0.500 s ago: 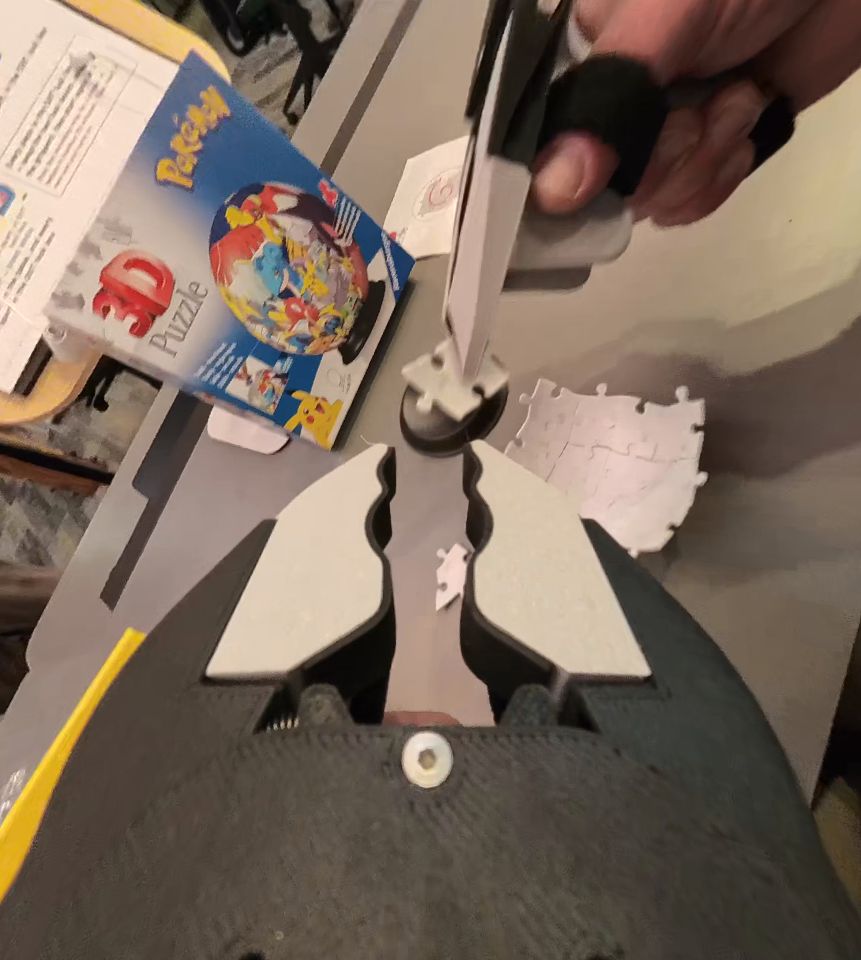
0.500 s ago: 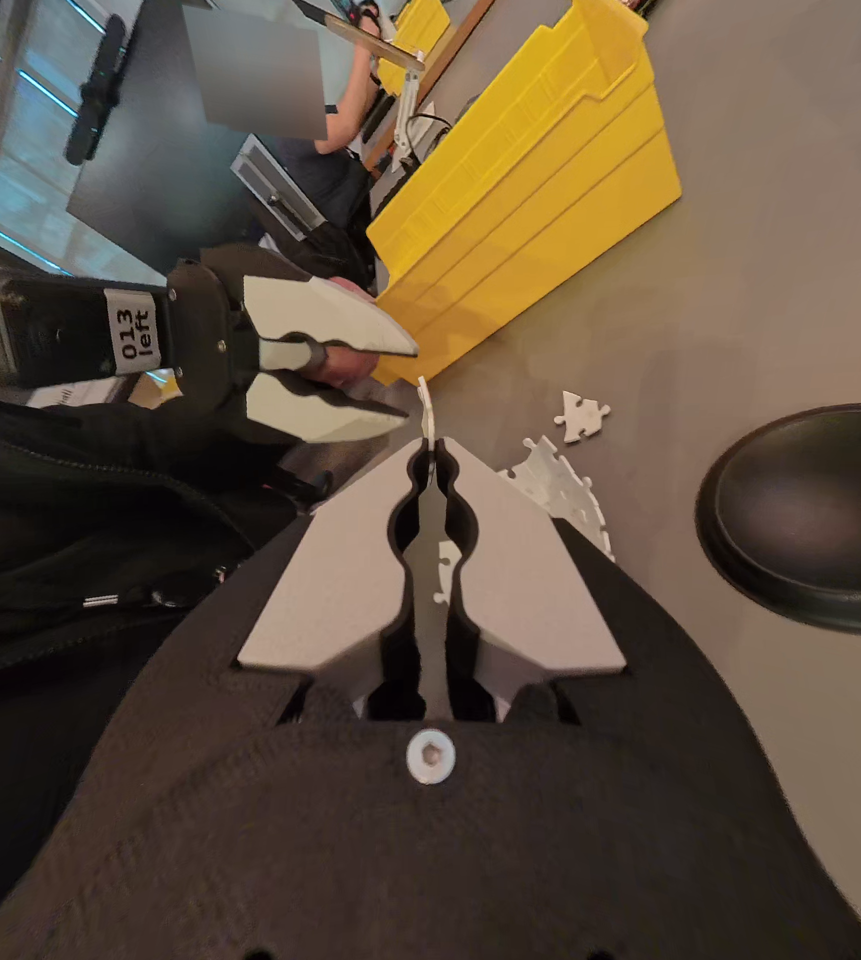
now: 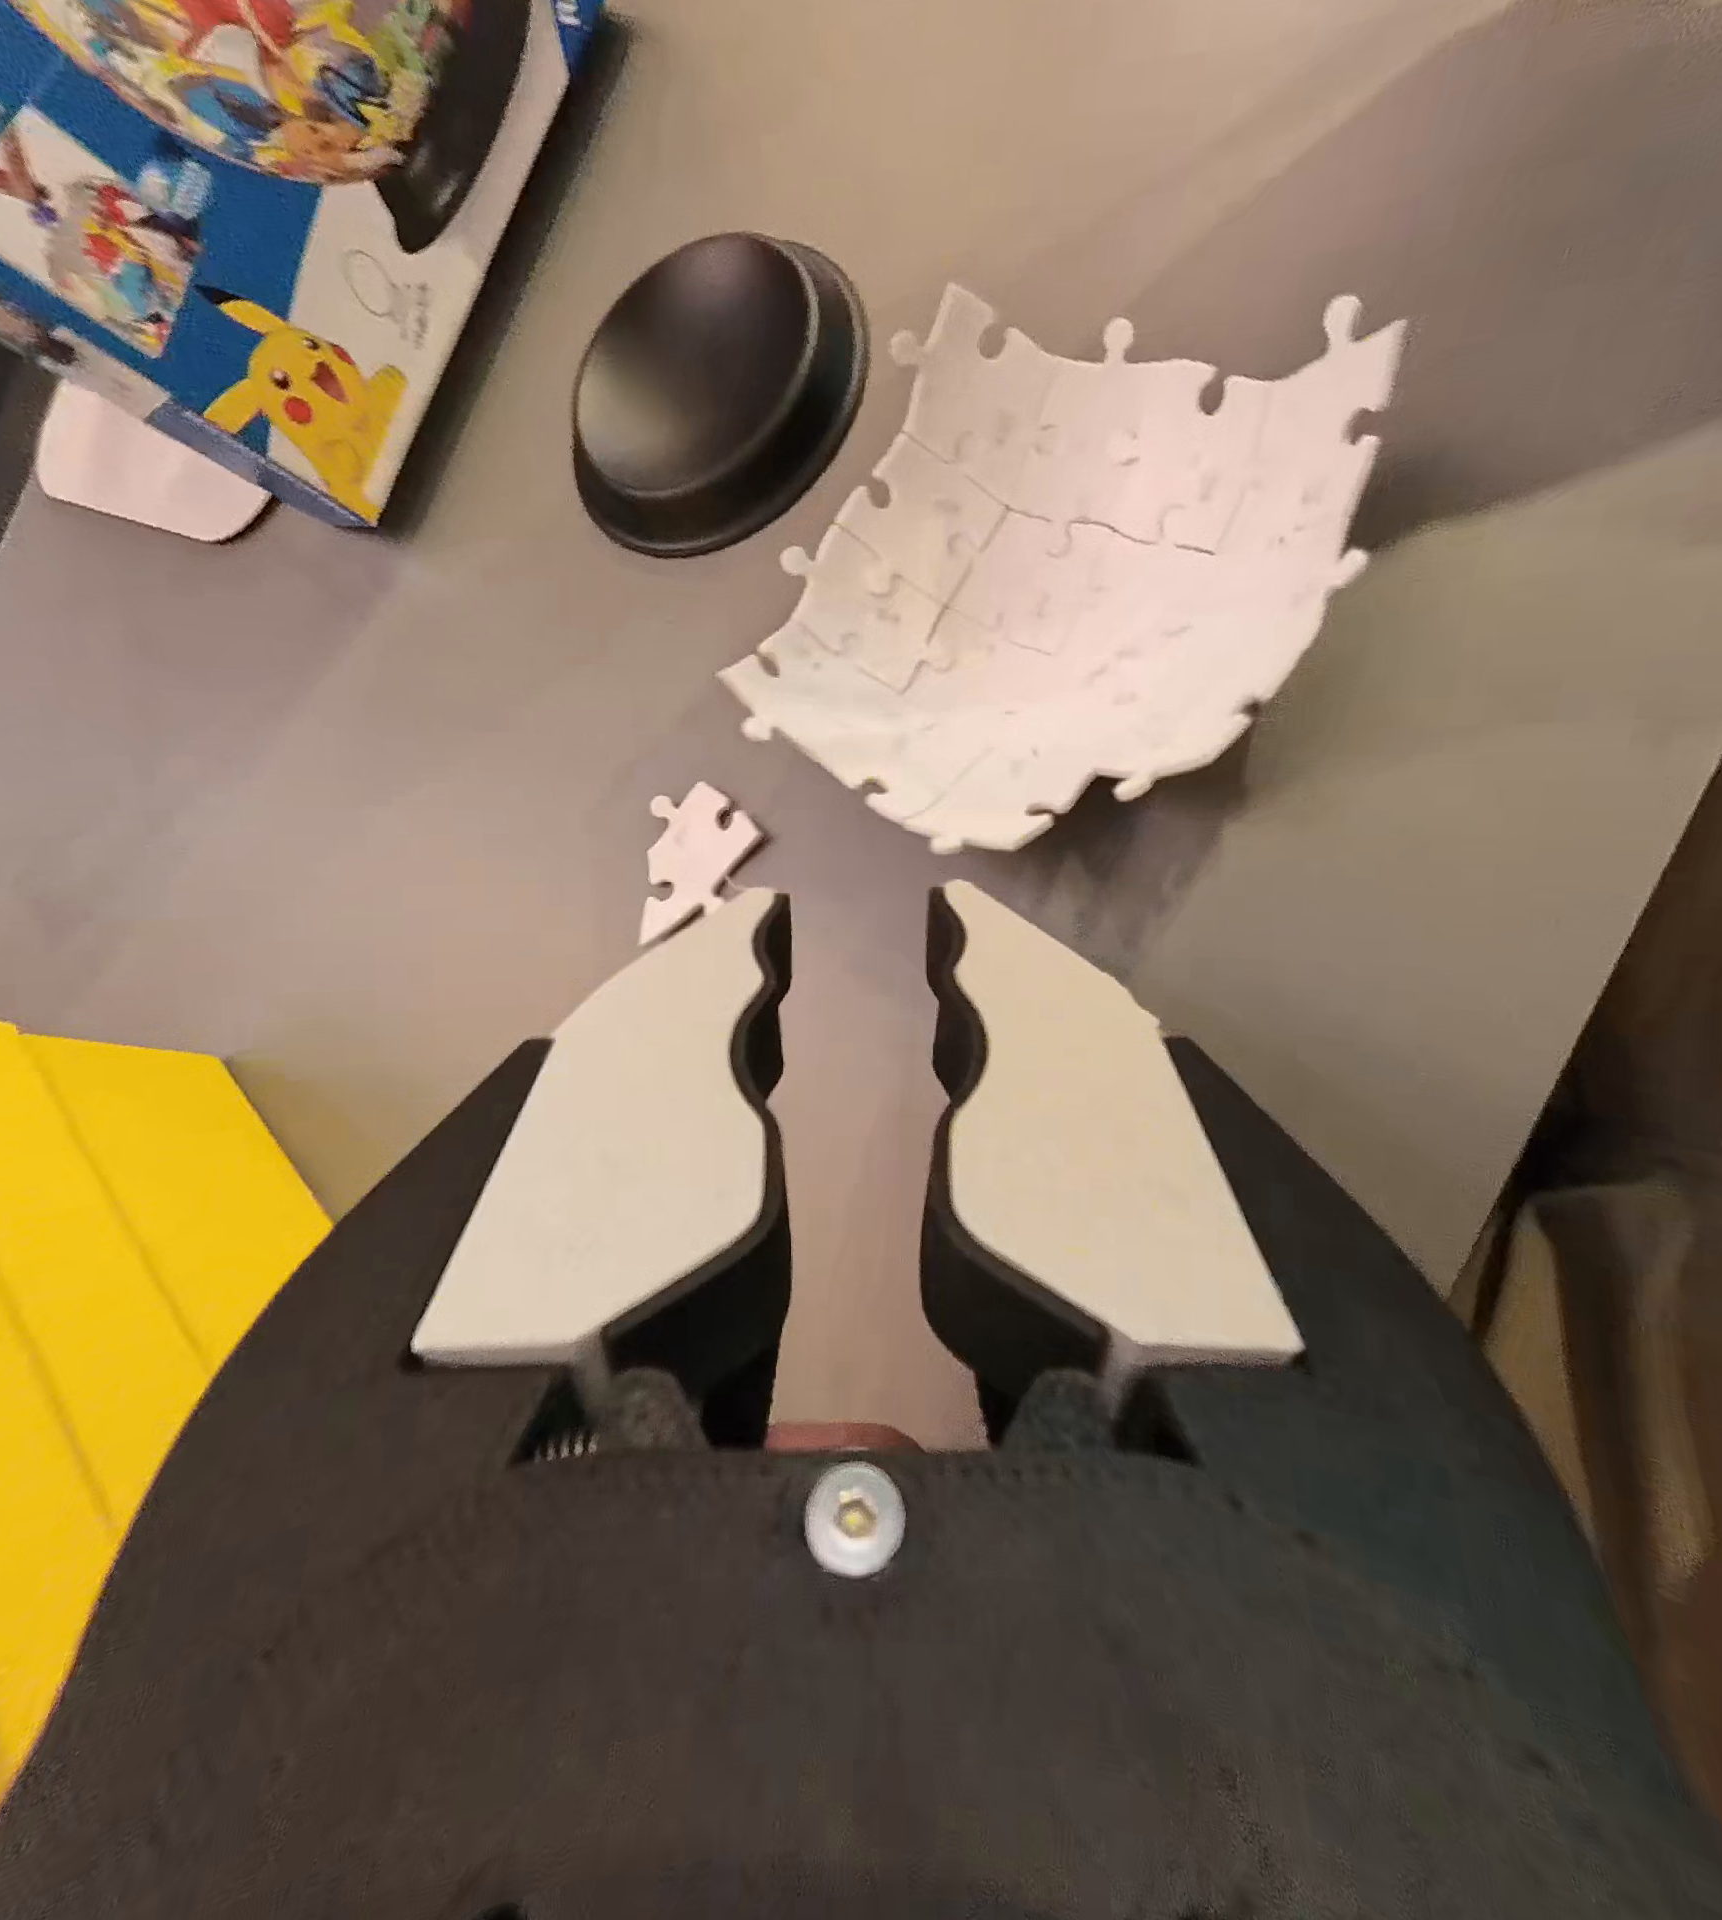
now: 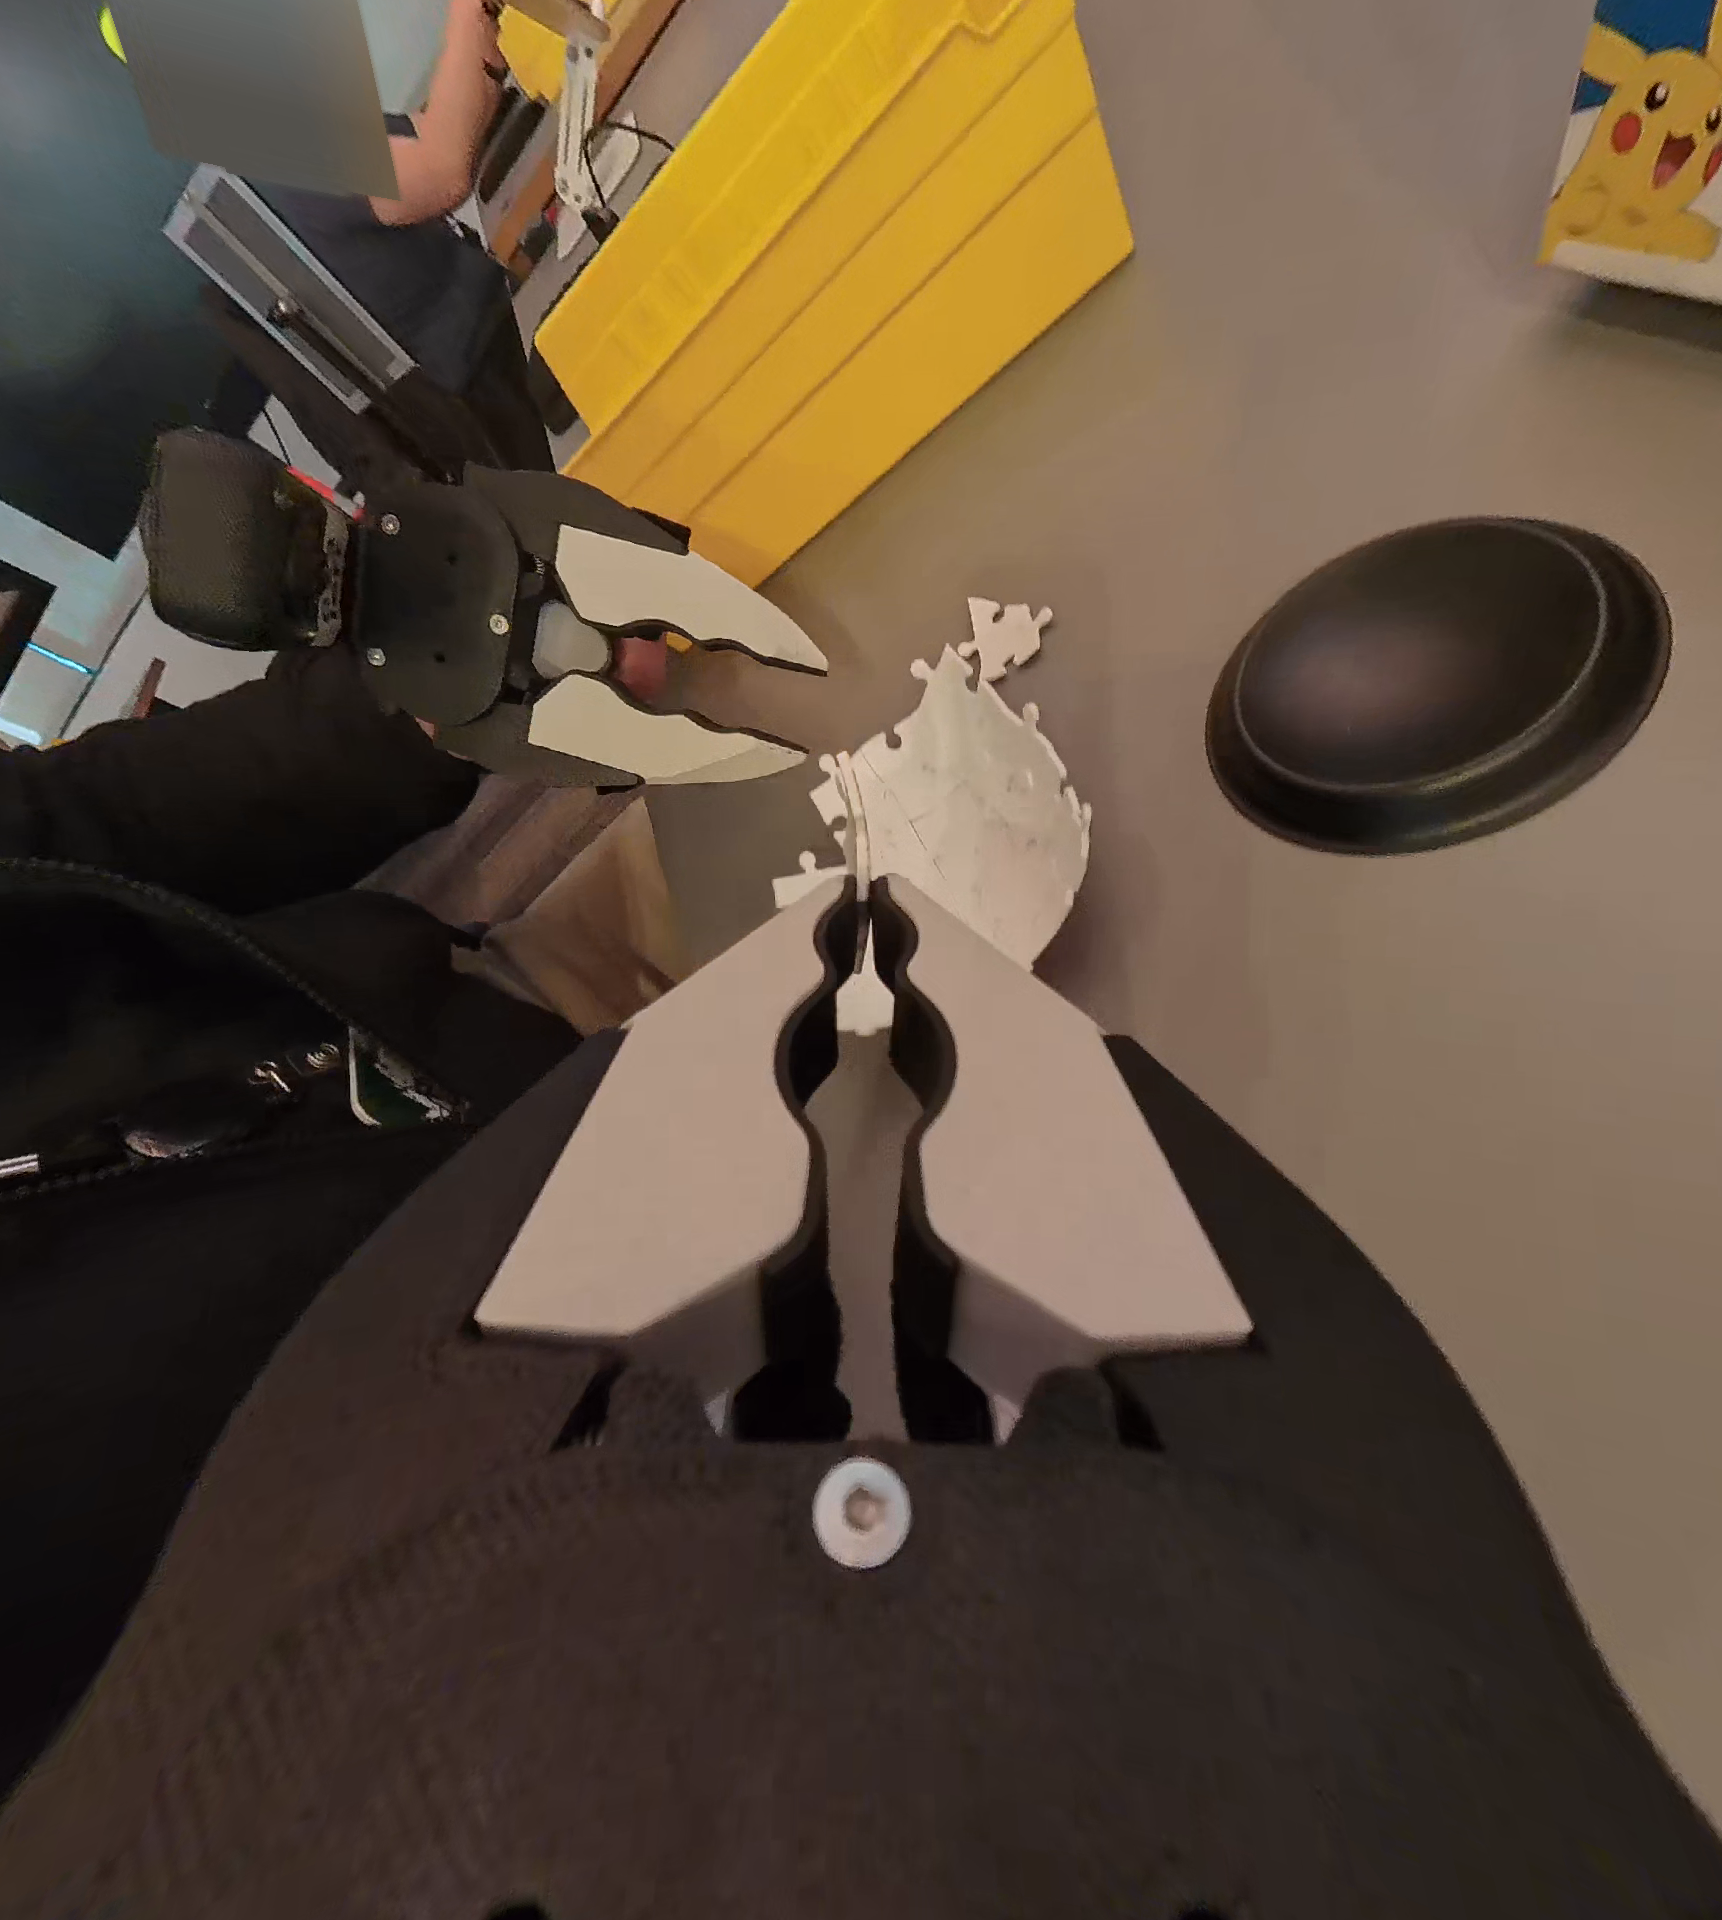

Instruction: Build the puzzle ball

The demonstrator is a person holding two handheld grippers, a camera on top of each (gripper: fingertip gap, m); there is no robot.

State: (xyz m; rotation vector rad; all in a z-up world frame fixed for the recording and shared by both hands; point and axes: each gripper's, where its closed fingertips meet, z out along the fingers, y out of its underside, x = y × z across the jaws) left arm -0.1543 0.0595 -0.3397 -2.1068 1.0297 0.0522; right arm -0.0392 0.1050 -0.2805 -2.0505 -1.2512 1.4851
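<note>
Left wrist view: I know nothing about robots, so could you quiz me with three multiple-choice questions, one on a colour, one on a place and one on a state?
1. What colour is the round stand?
A. black
B. yellow
C. white

2. Where is the loose puzzle piece?
A. on the round stand
B. flat on the table, just beyond the left gripper
C. hanging off the table's edge

3. How is the left gripper?
A. shut tight on nothing
B. shut on the loose puzzle piece
C. open, holding nothing

Answers:
1 A: the domed disc is dark all over.
2 B: the piece lies on grey tabletop by the tip of one finger.
3 C: bare table shows through the wide gap between its fingers.
</note>
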